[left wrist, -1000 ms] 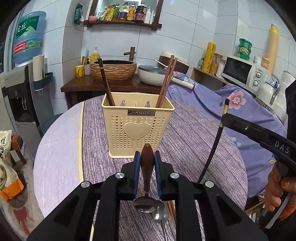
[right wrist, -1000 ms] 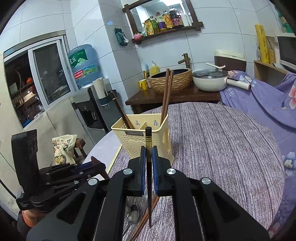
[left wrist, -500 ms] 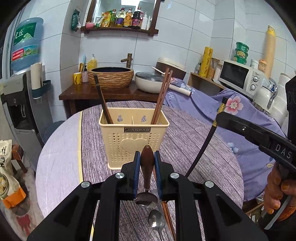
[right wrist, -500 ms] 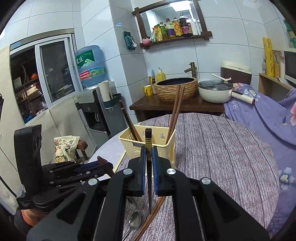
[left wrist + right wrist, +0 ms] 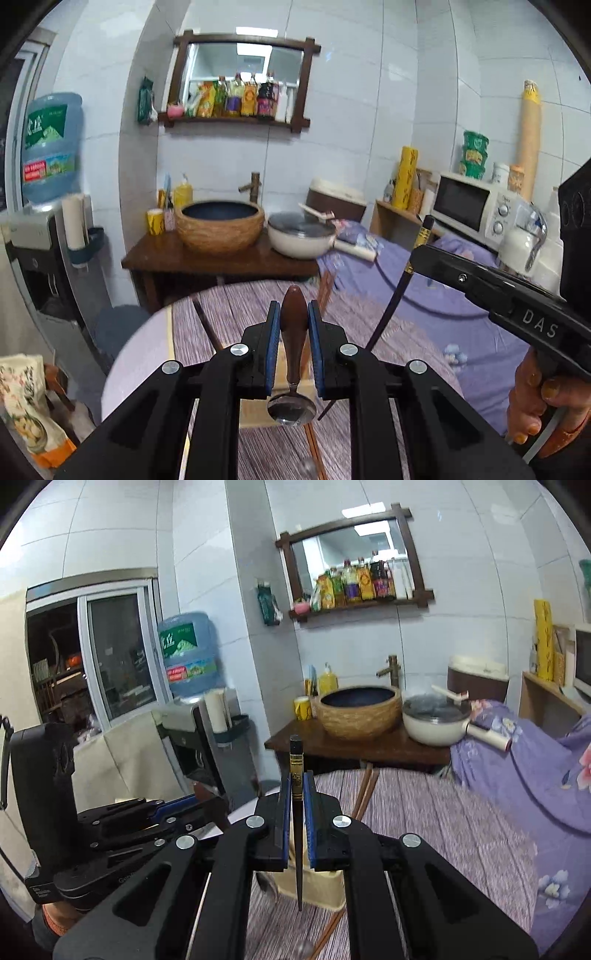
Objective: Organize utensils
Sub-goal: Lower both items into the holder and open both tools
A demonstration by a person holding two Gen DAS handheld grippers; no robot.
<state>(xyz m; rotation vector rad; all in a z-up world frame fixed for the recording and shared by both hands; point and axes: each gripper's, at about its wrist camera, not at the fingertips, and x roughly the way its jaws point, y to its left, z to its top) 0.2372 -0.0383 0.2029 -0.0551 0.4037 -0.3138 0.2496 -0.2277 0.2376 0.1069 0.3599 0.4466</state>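
Observation:
My left gripper (image 5: 293,312) is shut on a spoon (image 5: 293,339) with a brown wooden handle, steel bowl hanging down (image 5: 291,409). My right gripper (image 5: 296,781) is shut on a black chopstick (image 5: 297,849), gold-banded end up, tip down. The cream utensil basket (image 5: 258,410) sits low behind the left gripper's fingers, mostly hidden; it also shows in the right wrist view (image 5: 321,886). Brown chopsticks (image 5: 364,792) and a dark chopstick (image 5: 207,325) stand in it. The right gripper and its chopstick (image 5: 391,314) show right of my left gripper.
The round table (image 5: 443,830) has a purple striped cloth. More chopsticks lie on it below the basket (image 5: 314,450). A wooden counter (image 5: 221,258) holds a woven basin and a white pan. A microwave (image 5: 469,206) stands right, a water dispenser (image 5: 48,147) left.
Both grippers have risen with their utensils still held. The basket has dropped low in both views and is now mostly hidden behind the fingers. The views are motion-blurred.

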